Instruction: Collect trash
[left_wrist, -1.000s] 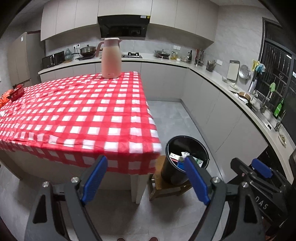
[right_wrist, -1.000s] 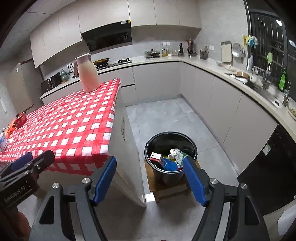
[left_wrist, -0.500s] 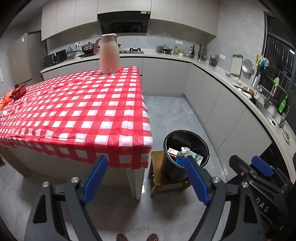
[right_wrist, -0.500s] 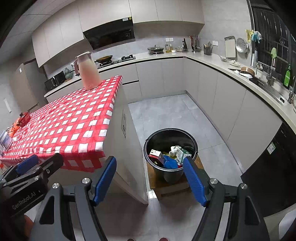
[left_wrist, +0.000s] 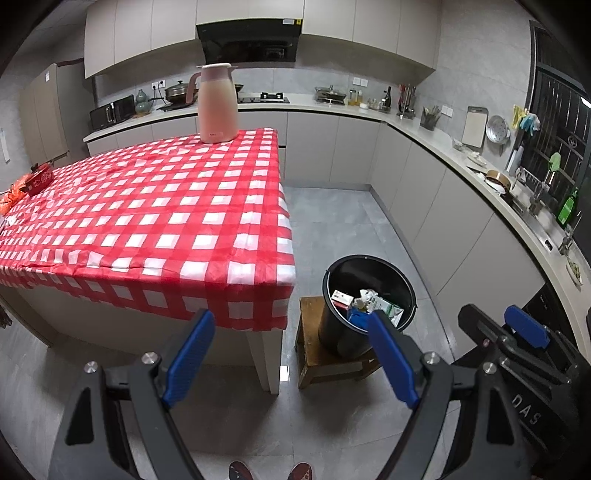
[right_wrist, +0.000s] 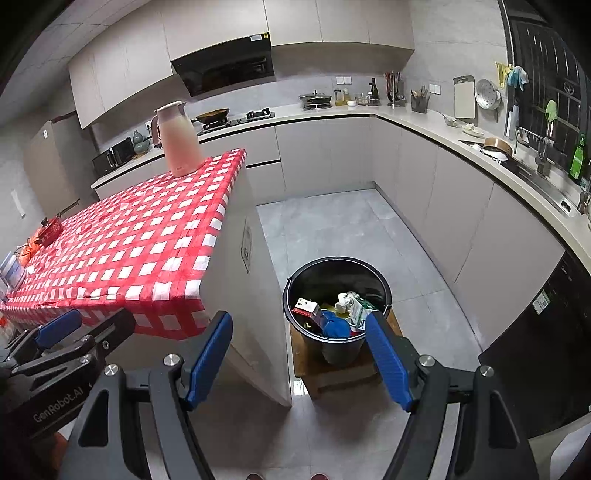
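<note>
Left wrist view: a kitchen with a red-checked counter (left_wrist: 155, 206) bearing a pink jug (left_wrist: 217, 103). The left gripper (left_wrist: 291, 354) has its fingers apart and empty.

Right wrist view: the black bin (right_wrist: 337, 273) of trash (right_wrist: 334, 314) stands on a stool (right_wrist: 332, 373) beside the counter. The right gripper (right_wrist: 297, 356) has its fingers apart, holding nothing.

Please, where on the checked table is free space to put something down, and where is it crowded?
The red checked tablecloth is bare across its middle and near edge, between the pink jug at the far corner and the red items at the left end. The black bucket on the stool is crowded with trash.
</note>
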